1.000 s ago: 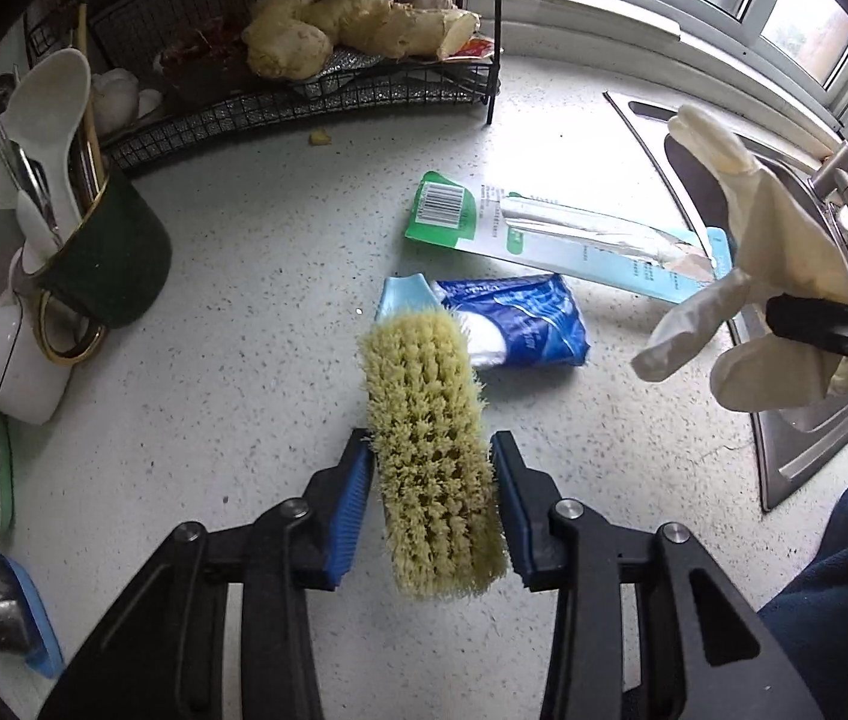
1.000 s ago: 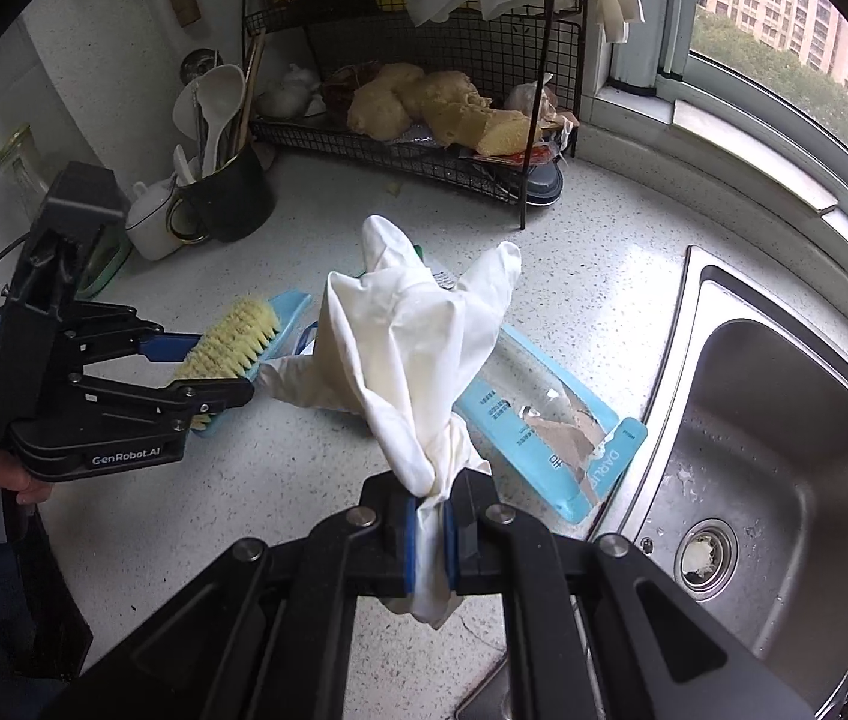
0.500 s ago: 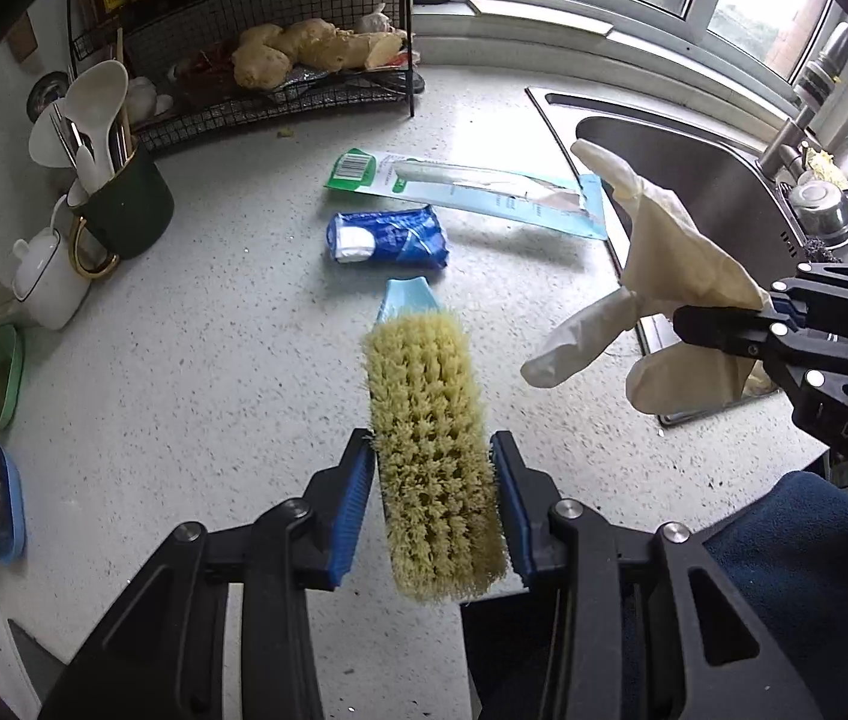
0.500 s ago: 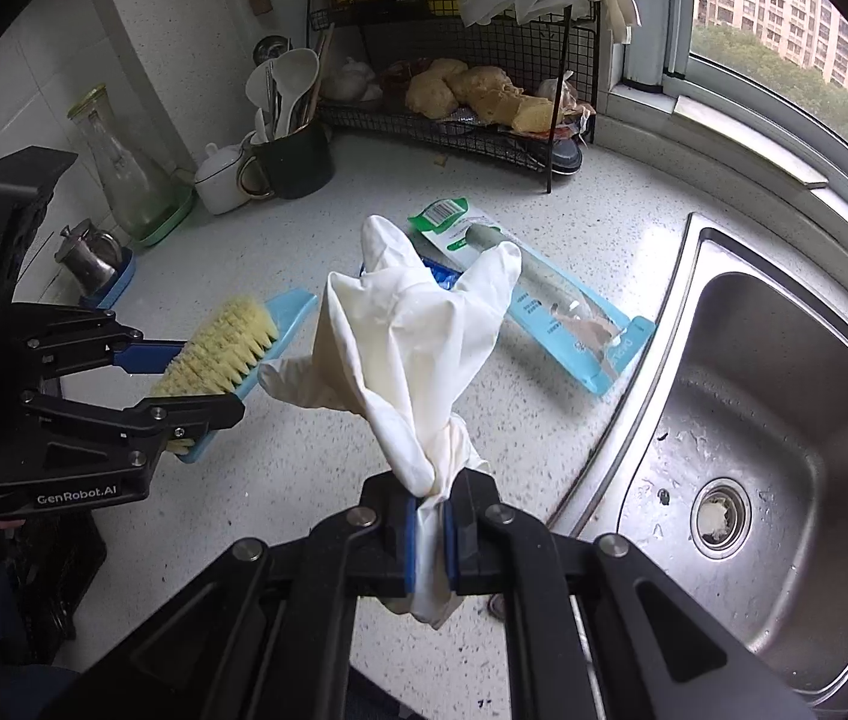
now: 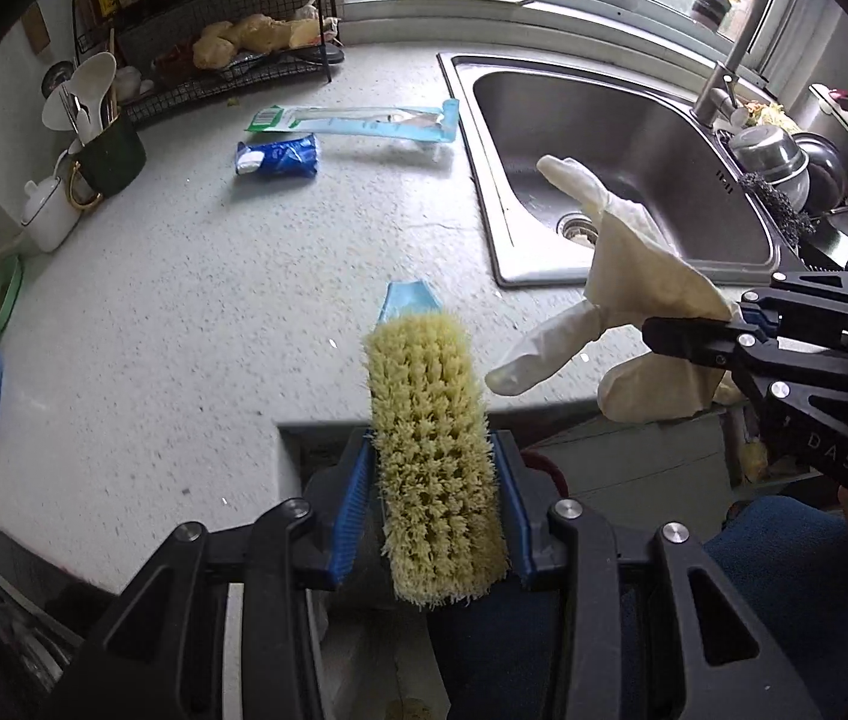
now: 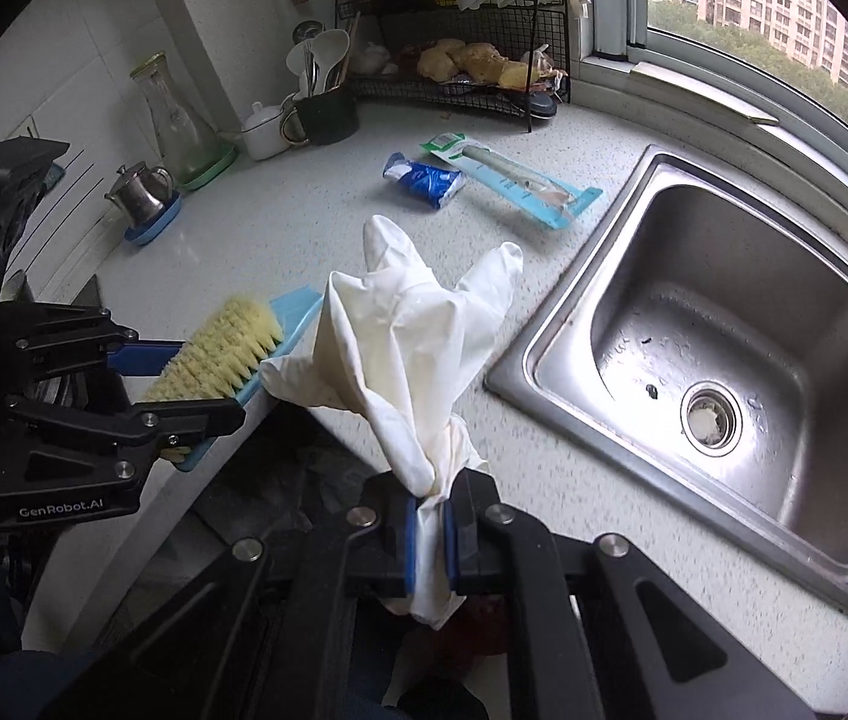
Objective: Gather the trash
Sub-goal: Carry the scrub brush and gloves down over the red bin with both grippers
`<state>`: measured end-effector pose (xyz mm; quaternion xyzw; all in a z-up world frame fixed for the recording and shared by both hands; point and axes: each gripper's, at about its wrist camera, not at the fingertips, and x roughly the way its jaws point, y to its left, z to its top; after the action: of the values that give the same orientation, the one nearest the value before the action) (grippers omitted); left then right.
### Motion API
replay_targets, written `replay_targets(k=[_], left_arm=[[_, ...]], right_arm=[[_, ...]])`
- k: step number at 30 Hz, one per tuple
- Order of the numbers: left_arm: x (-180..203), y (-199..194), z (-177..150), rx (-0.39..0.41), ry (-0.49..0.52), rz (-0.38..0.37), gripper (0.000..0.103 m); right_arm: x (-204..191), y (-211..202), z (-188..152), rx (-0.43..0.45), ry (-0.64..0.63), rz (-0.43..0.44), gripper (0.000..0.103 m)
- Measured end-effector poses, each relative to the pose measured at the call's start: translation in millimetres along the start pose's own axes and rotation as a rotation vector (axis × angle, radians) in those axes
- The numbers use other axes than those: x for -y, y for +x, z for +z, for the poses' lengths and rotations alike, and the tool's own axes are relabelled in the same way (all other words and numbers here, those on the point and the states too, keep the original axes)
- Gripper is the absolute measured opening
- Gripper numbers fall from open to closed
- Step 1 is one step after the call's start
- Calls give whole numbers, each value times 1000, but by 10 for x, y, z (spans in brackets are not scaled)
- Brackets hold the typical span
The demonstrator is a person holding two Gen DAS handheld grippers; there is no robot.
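Note:
My left gripper (image 5: 433, 516) is shut on a scrub brush (image 5: 430, 450) with yellow bristles and a light blue back, held over the counter's front edge. The same brush (image 6: 225, 354) shows at left in the right wrist view, clamped in the left gripper (image 6: 183, 384). My right gripper (image 6: 430, 534) is shut on a crumpled white rubber glove (image 6: 405, 348), whose fingers stick upward. That glove (image 5: 622, 294) hangs at right in the left wrist view. On the counter behind lie a blue wrapper (image 5: 276, 157) and a long teal-edged package (image 5: 357, 120).
A steel sink (image 6: 724, 348) is set into the speckled counter (image 5: 153, 300) at right, with a tap (image 5: 730, 48) and bowls (image 5: 772, 156) beside it. At the back stand a wire rack (image 6: 460, 66), a utensil mug (image 6: 324, 114), a white teapot (image 6: 261, 132) and a glass bottle (image 6: 171, 120).
Both grippers have drawn back from the counter towards its front edge, each still holding its item. The wrapper and package now lie farther away, and the whole sink has come into view.

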<state>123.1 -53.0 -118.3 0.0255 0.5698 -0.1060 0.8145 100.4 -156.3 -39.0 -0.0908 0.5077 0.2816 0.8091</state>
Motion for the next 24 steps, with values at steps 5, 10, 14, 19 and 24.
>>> replay_targets(k=[5, 10, 14, 19, 24], left_arm=[[373, -62, -451, -31, 16, -12, 37], [613, -13, -795, -76, 31, -21, 36], [725, 65, -976, -109, 38, -47, 36], [716, 329, -1100, -154, 33, -79, 36], [665, 725, -1209, -203, 33, -86, 36]], right_arm=[[-50, -147, -473, -30, -2, 6, 6], [-78, -216, -828, -76, 20, 6, 6], [-85, -177, -963, -115, 32, 1, 6], [-69, -3, -1064, -166, 78, -1, 6], [-61, 318, -1165, -207, 106, -15, 6]])
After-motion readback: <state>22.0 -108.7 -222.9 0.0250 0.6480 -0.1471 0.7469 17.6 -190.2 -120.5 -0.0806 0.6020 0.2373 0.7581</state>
